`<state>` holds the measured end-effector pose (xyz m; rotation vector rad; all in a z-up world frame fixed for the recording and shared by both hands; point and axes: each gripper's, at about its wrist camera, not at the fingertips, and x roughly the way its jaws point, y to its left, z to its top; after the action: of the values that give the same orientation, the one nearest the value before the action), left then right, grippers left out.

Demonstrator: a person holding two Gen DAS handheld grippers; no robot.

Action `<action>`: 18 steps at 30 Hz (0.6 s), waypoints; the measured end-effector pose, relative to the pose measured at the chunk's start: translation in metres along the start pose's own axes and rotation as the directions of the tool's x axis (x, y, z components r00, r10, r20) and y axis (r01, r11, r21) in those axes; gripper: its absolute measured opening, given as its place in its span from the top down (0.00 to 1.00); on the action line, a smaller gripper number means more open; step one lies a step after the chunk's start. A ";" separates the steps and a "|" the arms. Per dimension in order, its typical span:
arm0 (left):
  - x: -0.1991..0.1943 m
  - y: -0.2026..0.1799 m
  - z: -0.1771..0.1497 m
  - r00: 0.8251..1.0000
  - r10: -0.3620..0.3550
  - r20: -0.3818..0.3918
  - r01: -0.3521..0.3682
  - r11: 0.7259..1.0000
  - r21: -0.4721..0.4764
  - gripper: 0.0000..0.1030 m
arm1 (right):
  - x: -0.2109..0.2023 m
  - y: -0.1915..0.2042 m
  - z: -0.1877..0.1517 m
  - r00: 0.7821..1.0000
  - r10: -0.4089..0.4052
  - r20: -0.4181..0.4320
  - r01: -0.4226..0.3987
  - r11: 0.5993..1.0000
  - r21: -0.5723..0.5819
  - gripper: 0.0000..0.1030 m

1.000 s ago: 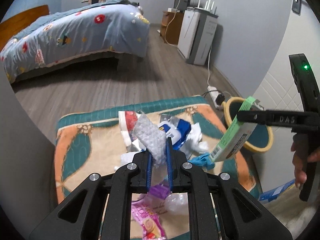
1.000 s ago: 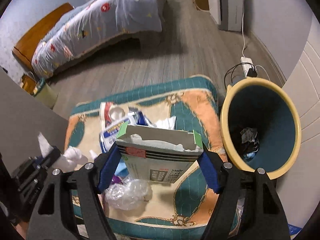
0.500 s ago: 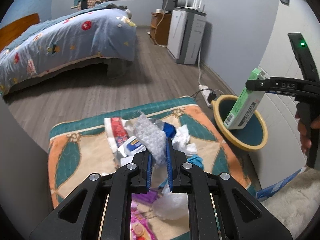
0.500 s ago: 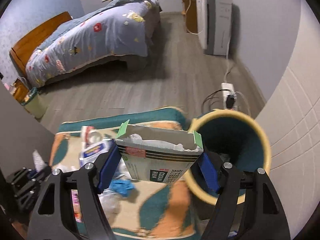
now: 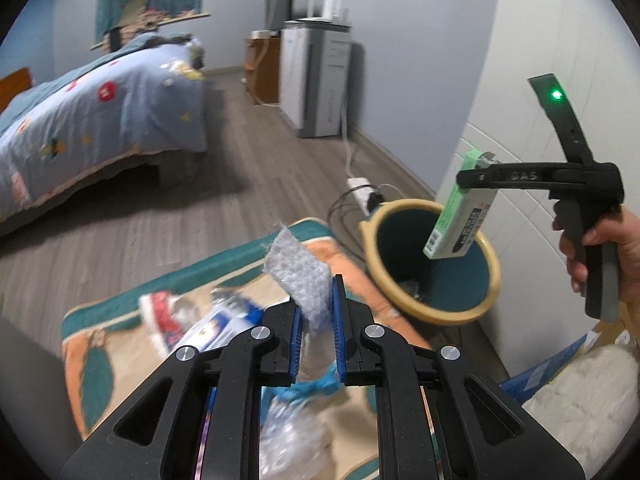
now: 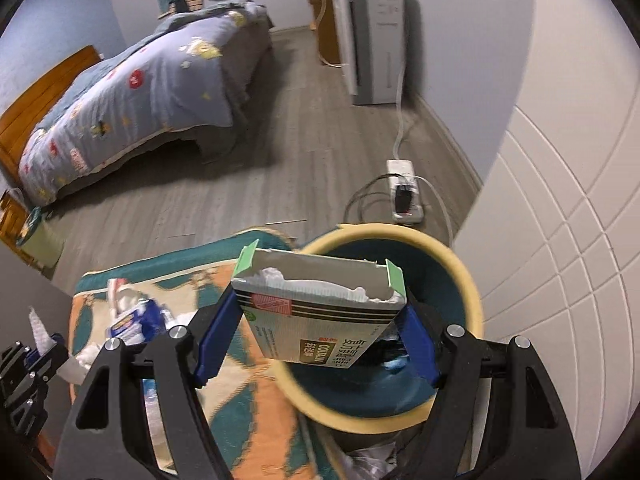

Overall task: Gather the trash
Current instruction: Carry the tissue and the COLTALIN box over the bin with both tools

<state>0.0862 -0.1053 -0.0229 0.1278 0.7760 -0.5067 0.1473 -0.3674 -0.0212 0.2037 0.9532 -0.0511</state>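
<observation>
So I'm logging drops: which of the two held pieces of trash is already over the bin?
The green-edged cardboard box, clamped in the right gripper, hangs over the yellow-rimmed teal bin. The grey bubble wrap in the left gripper is above the patterned mat.

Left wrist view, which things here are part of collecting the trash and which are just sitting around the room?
Part of the job:
left gripper clamping bubble wrap
right gripper holding carton over bin
wrappers on rug

Just lying about:
bed
power strip
white appliance
</observation>
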 end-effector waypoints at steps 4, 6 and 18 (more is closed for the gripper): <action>0.020 -0.030 0.017 0.998 -0.056 -0.012 0.057 0.996 0.068 0.87 | 0.013 -0.031 -0.003 0.999 -0.033 -0.031 0.035 0.998 0.057 0.30; 0.027 -0.043 0.023 0.996 -0.081 -0.020 0.083 0.992 0.099 0.87 | 0.020 -0.042 -0.005 0.998 -0.048 -0.047 0.052 0.995 0.083 0.30; 0.097 -0.108 0.043 0.960 -0.256 -0.116 0.272 0.951 0.149 0.87 | 0.052 -0.088 -0.016 0.988 -0.094 -0.124 0.120 0.968 0.222 0.30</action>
<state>0.1196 -0.2504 -0.0523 0.2034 0.8491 -0.8249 0.1522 -0.4481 -0.0856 0.3715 1.0699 -0.2523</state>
